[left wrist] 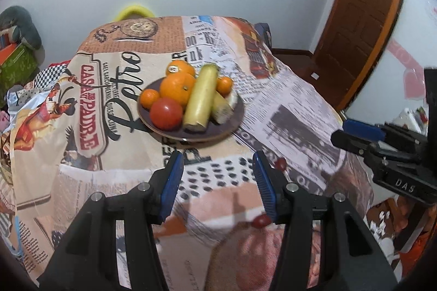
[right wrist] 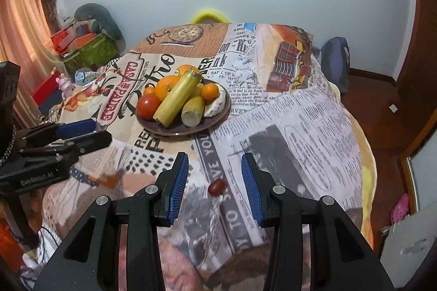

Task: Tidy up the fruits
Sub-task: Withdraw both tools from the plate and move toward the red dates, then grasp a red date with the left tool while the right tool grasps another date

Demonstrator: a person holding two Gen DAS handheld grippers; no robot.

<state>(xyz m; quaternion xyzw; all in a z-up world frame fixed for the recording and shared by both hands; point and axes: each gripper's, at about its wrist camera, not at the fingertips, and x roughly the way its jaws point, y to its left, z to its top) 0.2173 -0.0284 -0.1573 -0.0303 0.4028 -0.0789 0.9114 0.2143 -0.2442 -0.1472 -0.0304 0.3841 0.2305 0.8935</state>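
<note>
A dark plate (left wrist: 235, 121) (right wrist: 218, 116) stands mid-table, piled with oranges (left wrist: 177, 87) (right wrist: 210, 91), a red tomato (left wrist: 165, 113) (right wrist: 147, 105) and long yellow vegetables (left wrist: 200, 97) (right wrist: 177, 97). Two small red fruits lie on the cloth in the left wrist view, one by the right finger's tip (left wrist: 280, 163), one lower (left wrist: 261, 220). One small red fruit (right wrist: 216, 187) lies between the right gripper's fingers. My left gripper (left wrist: 217, 168) is open and empty, short of the plate. My right gripper (right wrist: 215, 168) is open and empty above the cloth.
The table carries a newspaper-print cloth (left wrist: 286, 110) (right wrist: 300, 127). Boxes and clutter (right wrist: 87, 47) stand at the left by a curtain. A wooden door (left wrist: 363, 17) is at the right. A yellow chair back (right wrist: 209, 16) stands behind the table.
</note>
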